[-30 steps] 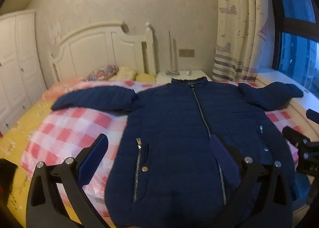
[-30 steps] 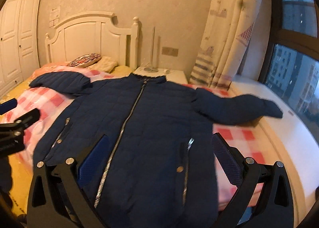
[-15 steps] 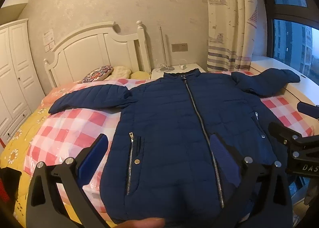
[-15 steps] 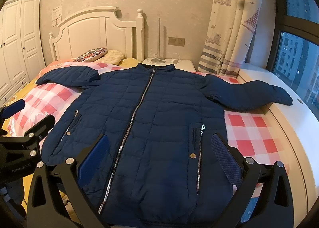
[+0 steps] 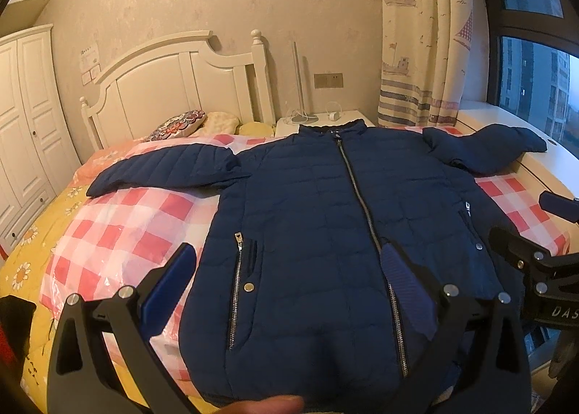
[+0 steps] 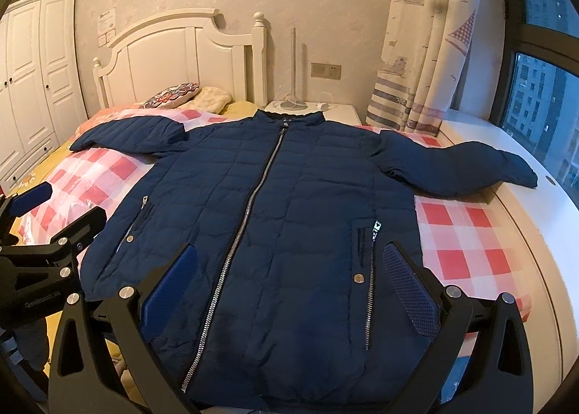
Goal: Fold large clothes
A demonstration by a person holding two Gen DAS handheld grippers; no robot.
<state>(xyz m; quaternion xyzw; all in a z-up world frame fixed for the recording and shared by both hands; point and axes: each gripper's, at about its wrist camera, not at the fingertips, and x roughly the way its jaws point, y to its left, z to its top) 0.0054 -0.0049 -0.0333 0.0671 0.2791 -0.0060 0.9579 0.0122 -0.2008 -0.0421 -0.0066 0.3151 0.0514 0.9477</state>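
White headboard (image 6: 188,52) behind, our bed (image 6: 466,233) carries the navy jacket (image 6: 275,218) flat, zipped, sleeves out; we hold left gripper (image 5: 289,291) and right gripper (image 6: 289,291) above its hem, fingers spread, empty

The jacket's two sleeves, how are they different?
The left sleeve lies wholly on the checked blanket, while the right sleeve reaches past it, its cuff on the white ledge. The right sleeve bends downward at the end; the left one lies straighter. Both are navy, quilted and spread outward.
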